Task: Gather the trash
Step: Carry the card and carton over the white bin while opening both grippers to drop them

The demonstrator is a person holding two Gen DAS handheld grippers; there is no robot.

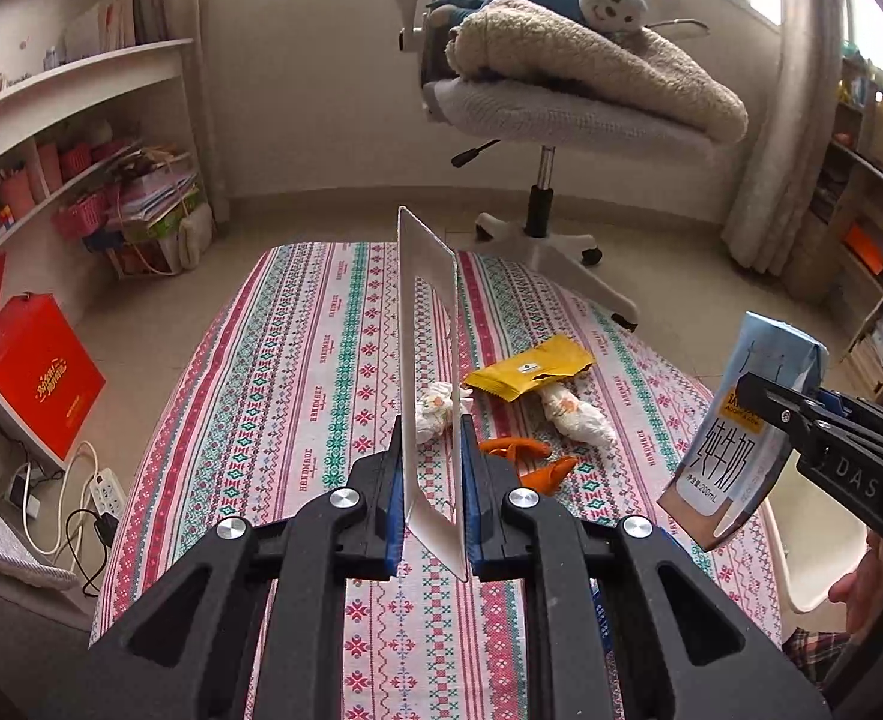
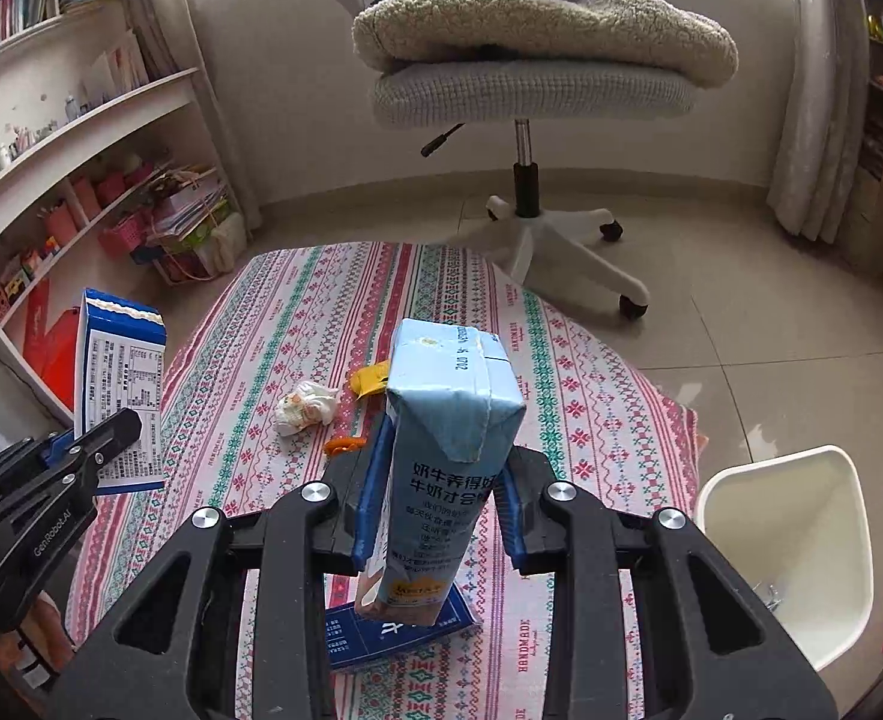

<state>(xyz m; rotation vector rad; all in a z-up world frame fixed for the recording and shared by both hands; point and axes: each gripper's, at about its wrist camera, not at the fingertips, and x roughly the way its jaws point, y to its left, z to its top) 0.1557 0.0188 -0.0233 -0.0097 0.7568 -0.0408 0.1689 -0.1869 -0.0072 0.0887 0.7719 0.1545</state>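
A pale blue milk carton stands upright, clamped in the right claw; a flattened blue-and-white box is pinched edge-on in the left claw; yellow wrapper, crumpled tissues and orange peel lie on the bench

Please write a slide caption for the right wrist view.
Right hand-held gripper holds a milk carton above the patterned tablecloth.

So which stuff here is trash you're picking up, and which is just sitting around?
Trash for the job:
- milk carton in the right gripper
- flattened box in the left gripper
- yellow wrapper
- crumpled tissues
- orange peel
- white bin to drop it in

Just lying about:
- office chair
- blanket
- plush monkey
- bookshelf
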